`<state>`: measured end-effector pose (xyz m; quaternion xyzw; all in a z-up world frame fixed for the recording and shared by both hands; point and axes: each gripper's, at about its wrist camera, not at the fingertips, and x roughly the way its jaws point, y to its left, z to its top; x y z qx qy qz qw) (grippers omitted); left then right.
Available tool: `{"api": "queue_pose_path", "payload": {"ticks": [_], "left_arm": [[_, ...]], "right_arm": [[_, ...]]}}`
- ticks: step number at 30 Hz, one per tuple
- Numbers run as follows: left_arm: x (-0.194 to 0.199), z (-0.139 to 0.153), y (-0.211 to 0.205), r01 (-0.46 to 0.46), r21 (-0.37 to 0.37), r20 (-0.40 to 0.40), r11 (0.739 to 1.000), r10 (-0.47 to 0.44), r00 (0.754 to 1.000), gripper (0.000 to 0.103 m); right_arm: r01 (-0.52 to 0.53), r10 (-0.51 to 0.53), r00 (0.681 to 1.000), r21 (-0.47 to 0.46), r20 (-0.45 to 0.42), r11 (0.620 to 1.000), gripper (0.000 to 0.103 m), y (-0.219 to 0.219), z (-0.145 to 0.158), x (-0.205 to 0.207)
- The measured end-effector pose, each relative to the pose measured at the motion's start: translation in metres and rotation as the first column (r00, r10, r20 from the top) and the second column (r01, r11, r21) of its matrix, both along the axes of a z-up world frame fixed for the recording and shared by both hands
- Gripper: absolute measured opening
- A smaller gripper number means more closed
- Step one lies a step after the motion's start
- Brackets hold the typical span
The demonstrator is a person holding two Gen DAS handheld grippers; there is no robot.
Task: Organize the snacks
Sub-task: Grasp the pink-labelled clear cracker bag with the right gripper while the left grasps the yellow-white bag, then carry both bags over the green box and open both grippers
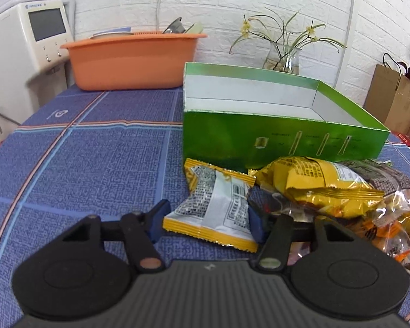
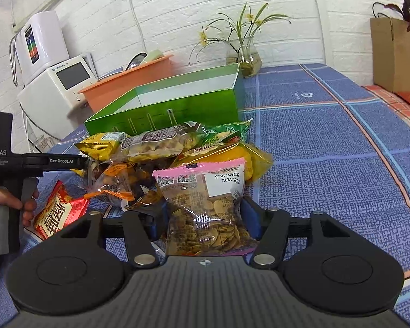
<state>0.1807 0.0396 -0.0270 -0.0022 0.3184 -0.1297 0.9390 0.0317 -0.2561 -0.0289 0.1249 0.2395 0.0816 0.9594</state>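
Snacks lie heaped on the worktop [image 1: 95,125], covered in a blue plaid cloth, just in front of the green box [image 1: 259,134], which is open-topped and looks empty inside; none sorted yet, by my reading.

Left hand-held gripper [image 1: 206,220]: jaws spread wide, straddling a yellow-edged packet with a white printed back [image 1: 213,205]. The packet lies flat on the cloth at the near left edge of the heap. The right blue pad seems to touch it; the left pad stands clear. No grip yet.

Right hand-held gripper [image 2: 205,218]: jaws spread on either side of a pink-topped clear bag of small round crackers [image 2: 205,199]. Cannot tell whether the pads are pressing the bag or only flanking it.

Both packets sit at the outer edges of the heap, likely chosen because they can be taken without disturbing the rest. Behind them: a yellow chip bag [image 1: 314,180], a clear bag of nuts [image 2: 161,142], a green packet [image 2: 227,131], a red packet [image 2: 57,213].

Box placement near the heap keeps transfers short. Crinkly film may slip if pinched lightly.
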Motion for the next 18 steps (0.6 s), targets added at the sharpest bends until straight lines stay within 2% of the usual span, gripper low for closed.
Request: {"api": "queue_pose_path", "payload": {"ticks": [5, 13, 18], "left_arm": [[-0.020, 0.003, 0.014, -0.016, -0.041, -0.006, 0.999, 0.016, 1.000, 0.058], [-0.065, 0.029, 0.034, -0.030, -0.121, 0.088, 0.992, 0.041, 0.995, 0.057], [-0.081, 0.030, 0.039, -0.036, -0.163, 0.080, 0.986, 0.050, 0.996, 0.057]], "right_arm": [[0.005, -0.005, 1.000, 0.003, -0.015, 1.000, 0.089, 0.000, 0.001, -0.009], [0.011, -0.006, 1.000, 0.164, -0.026, 0.986, 0.087, -0.014, 0.002, -0.030], [-0.004, 0.009, 1.000, 0.262, -0.021, 0.965, 0.087, -0.016, 0.007, -0.040]]}}
